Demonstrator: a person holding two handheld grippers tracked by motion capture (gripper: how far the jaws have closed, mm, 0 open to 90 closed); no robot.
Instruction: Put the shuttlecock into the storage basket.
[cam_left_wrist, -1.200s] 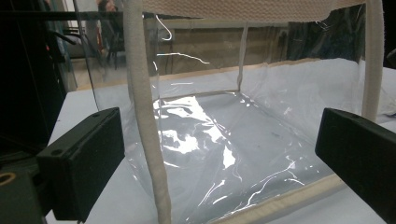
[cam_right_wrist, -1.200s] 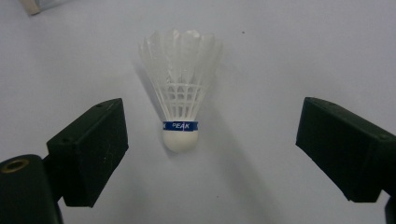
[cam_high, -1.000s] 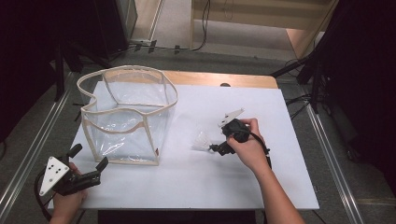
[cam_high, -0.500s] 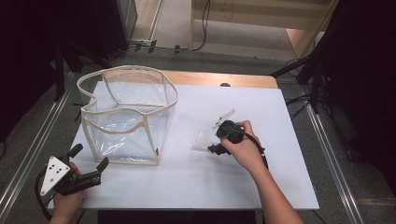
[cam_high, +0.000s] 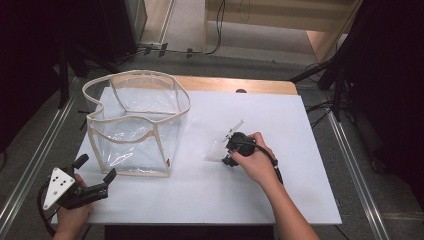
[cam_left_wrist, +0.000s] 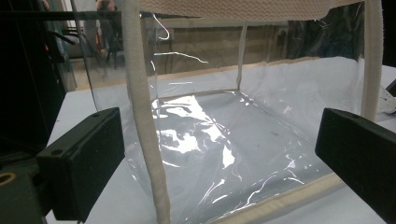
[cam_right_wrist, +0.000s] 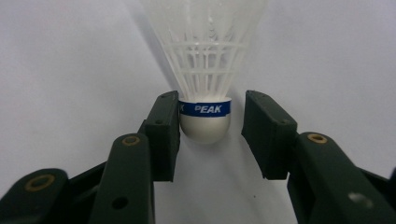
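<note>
The right tool (cam_right_wrist: 205, 135) is straddling the shuttlecock (cam_right_wrist: 205, 119) cork, jaws parted for clamping, while the left tool (cam_high: 92, 172) is waiting released beside the clear bag (cam_high: 135, 125).

The black two-jaw right gripper (cam_right_wrist: 212, 133) pointed down, jaws parted; the black two-jaw left gripper (cam_high: 95, 169) rested wide open.

shuttlecock (cam_right_wrist: 205, 116): white skirt, white cork, blue band with white letters
right tongs (cam_right_wrist: 212, 128): black, with brass-coloured rivets
left tongs (cam_high: 94, 171): black, pale grey three-cornered plate with dark dots
bag (cam_high: 135, 125): clear plastic, beige woven trim
worktop (cam_high: 300, 150): white surface, light wooden far edge
</note>
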